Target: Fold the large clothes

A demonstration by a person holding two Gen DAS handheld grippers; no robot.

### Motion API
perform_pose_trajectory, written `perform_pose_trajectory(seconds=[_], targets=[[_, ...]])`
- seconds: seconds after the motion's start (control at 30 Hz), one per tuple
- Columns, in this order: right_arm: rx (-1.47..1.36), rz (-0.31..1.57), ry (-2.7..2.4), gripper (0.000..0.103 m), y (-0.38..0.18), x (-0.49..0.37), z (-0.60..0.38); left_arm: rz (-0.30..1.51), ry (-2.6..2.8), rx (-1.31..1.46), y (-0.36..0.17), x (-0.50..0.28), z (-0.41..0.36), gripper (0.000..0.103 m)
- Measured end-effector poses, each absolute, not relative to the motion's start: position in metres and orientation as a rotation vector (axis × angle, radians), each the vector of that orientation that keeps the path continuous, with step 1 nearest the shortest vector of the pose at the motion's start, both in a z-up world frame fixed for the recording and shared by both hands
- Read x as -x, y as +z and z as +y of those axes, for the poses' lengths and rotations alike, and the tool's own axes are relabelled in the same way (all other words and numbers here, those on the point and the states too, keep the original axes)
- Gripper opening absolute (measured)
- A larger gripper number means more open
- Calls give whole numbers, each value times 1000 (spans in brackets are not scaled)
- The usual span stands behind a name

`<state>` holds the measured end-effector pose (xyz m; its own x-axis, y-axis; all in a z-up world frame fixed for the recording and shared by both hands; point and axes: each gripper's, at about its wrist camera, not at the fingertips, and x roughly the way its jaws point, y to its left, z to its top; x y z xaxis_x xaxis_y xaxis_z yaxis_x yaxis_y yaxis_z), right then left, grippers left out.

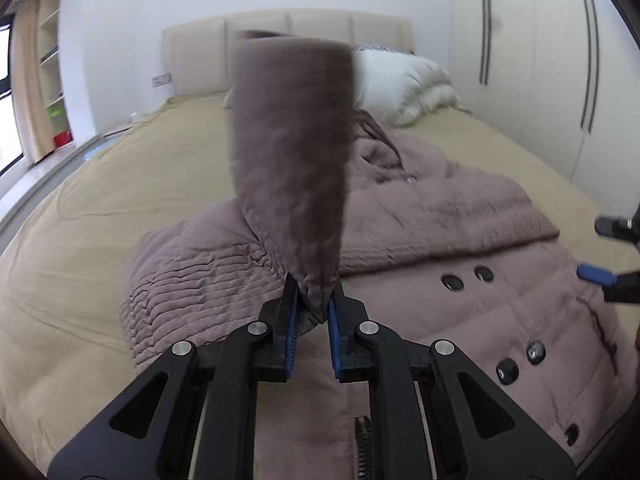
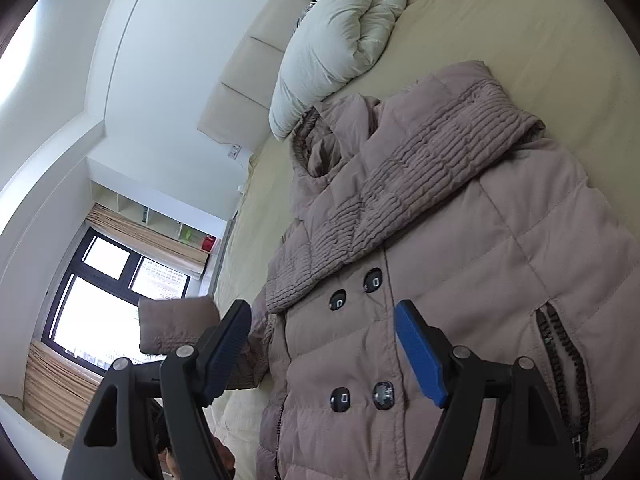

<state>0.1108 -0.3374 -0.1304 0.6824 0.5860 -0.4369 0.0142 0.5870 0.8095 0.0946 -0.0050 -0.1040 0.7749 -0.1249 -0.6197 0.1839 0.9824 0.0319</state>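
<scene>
Garment: mauve quilted puffer coat with dark round buttons, lay front-up on the beige bedsheet, directly ahead of and below both grippers.
Left gripper: clamped on the cuff end of the coat's mauve padded sleeve, which stood up ahead of the blue pads, blurred.
Reason for hold: probably lifted by the cuff so the sleeve could swing across the chest for the first fold.
Left pose: levelled low over the coat's hem side, pointed toward the cream padded headboard.
Right gripper: spread wide, nothing between the pads, hovered just above the buttoned front.
Right pose: rolled sideways, aimed up the coat toward the ribbed collar; likely waiting to pin or smooth.
Beyond: white folded duvet, past the collar.
</scene>
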Motion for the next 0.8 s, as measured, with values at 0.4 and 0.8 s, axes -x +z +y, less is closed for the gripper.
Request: perform_pose_trajectory(seconds=[0.4, 0.8], targets=[[-984, 1041, 552, 78, -171, -186, -279, 680, -215, -84, -126, -90, -3, 11], [-920, 1197, 713, 24, -182, -255, -187, 700, -269, 24, -121, -92, 25, 15]])
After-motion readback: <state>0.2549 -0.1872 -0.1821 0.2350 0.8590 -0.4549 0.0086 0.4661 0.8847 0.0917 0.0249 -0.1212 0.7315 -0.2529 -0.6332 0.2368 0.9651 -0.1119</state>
